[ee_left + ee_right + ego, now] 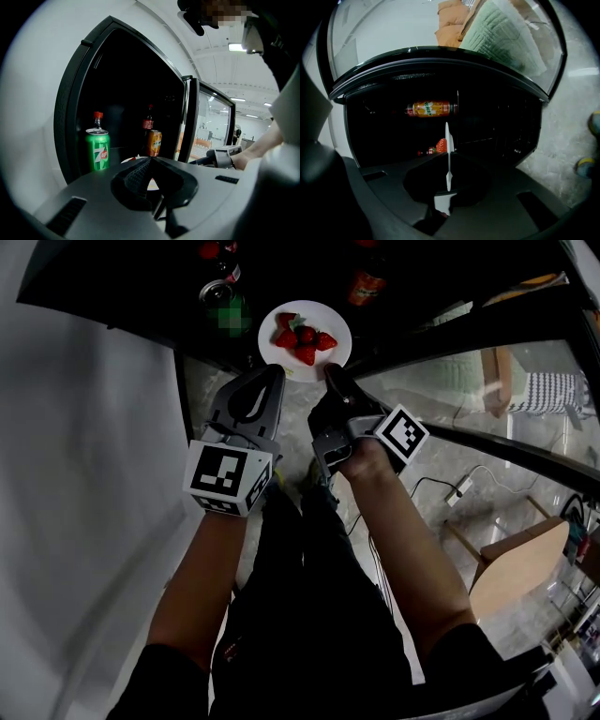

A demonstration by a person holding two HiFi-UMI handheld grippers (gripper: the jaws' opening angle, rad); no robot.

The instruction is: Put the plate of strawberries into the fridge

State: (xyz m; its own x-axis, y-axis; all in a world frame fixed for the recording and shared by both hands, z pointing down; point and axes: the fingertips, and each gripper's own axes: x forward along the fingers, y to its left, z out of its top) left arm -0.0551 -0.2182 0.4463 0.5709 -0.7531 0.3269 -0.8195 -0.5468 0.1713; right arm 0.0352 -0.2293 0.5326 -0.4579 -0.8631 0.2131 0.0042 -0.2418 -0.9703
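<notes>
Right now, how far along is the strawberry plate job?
Done: fridge door open, plate of strawberries inside, near the green can. In hand: right tongs shut on its rim; whether it is set down is unclear. To do: release, withdraw, shut the door.

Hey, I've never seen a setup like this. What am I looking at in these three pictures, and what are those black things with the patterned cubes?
A person holds a two-jaw gripper in each hand; the cubes are part of them. One picture is from a camera on the person's head, looking down. The other two cameras ride on the grippers. The right gripper pinches the rim of a white plate of strawberries at the open fridge. The left gripper is shut and empty, beside the plate. A green can and an orange can stand inside.
</notes>
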